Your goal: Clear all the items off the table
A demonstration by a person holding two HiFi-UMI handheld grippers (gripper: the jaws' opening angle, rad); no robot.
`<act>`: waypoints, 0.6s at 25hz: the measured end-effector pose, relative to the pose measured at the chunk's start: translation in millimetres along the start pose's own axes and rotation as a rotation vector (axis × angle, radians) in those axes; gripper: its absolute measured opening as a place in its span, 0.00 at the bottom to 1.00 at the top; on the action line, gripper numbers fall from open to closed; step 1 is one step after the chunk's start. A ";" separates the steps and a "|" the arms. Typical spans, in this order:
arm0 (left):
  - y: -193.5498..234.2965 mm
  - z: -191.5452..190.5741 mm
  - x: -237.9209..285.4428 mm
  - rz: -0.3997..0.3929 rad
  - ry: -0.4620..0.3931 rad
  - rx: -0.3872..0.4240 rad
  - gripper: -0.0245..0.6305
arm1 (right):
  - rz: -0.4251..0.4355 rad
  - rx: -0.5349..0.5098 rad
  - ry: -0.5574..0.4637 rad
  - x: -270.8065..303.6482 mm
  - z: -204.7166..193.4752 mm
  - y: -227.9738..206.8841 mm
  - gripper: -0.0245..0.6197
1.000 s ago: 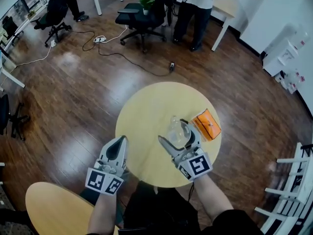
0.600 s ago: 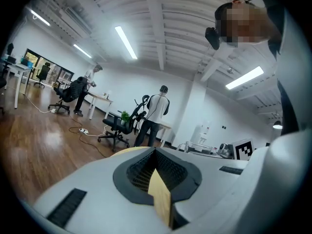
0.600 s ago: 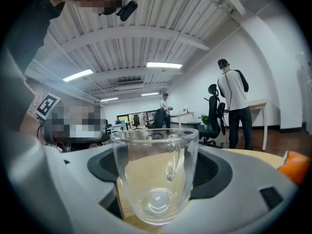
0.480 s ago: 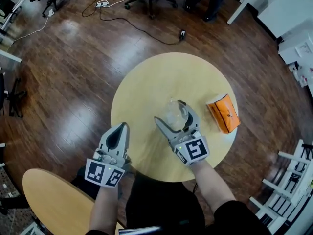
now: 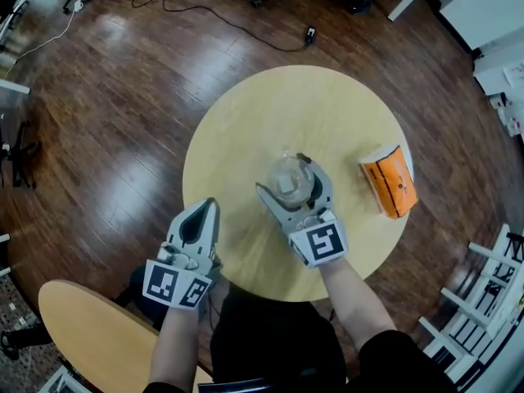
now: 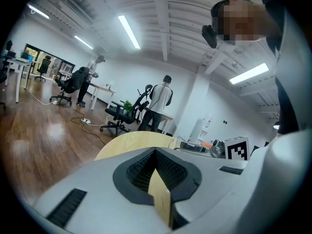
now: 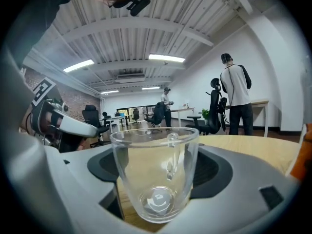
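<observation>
A clear glass cup (image 5: 286,180) (image 7: 155,179) stands upright between the pads of my right gripper (image 5: 282,174) (image 7: 156,165), which is shut on it over the middle of the round yellow table (image 5: 246,121). Whether the cup's base touches the tabletop I cannot tell. An orange packet (image 5: 391,180) lies at the table's right edge, well apart from the cup. My left gripper (image 5: 199,213) (image 6: 157,155) is shut and holds nothing. It hangs at the table's near left edge.
Dark wood floor surrounds the table, with cables (image 5: 237,23) at the far side. A second round tabletop (image 5: 90,342) sits near left. A white slatted frame (image 5: 491,301) stands at the right. People (image 7: 236,96) and office chairs (image 6: 122,113) are far off.
Both grippers have sunk toward the table. The cup came down with the right gripper and now sits farther left of the orange packet. The head view has tipped further down.
</observation>
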State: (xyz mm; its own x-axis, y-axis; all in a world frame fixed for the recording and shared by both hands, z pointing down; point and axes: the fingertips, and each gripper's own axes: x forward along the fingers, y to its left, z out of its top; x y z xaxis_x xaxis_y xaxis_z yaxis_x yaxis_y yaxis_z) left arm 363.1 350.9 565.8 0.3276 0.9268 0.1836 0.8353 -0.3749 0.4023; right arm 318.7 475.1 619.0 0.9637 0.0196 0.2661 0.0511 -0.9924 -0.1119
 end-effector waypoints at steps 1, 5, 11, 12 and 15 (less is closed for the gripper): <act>0.9 -0.9 0.2 0.000 0.000 -0.002 0.04 | -0.006 0.003 0.003 -0.5 -3.0 -0.7 0.67; 2.9 -1.7 -2.3 -0.007 0.002 -0.008 0.04 | -0.023 0.006 0.013 -4.8 -11.9 -0.5 0.67; -0.3 -5.7 -8.7 -0.015 0.007 -0.020 0.04 | -0.023 -0.037 0.029 -12.8 -17.6 3.8 0.67; -1.5 -6.9 -9.3 -0.017 0.007 -0.022 0.04 | -0.019 -0.048 0.032 -13.6 -19.0 4.6 0.67; -5.8 -12.2 -10.8 -0.020 0.007 -0.024 0.04 | -0.016 -0.061 0.037 -14.6 -23.2 3.1 0.67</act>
State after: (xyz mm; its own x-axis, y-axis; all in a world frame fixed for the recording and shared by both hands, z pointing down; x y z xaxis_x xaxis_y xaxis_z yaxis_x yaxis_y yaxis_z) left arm 349.3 342.7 572.4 0.3077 0.9340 0.1817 0.8309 -0.3568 0.4269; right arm 298.7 469.0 637.0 0.9525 0.0324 0.3030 0.0495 -0.9976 -0.0489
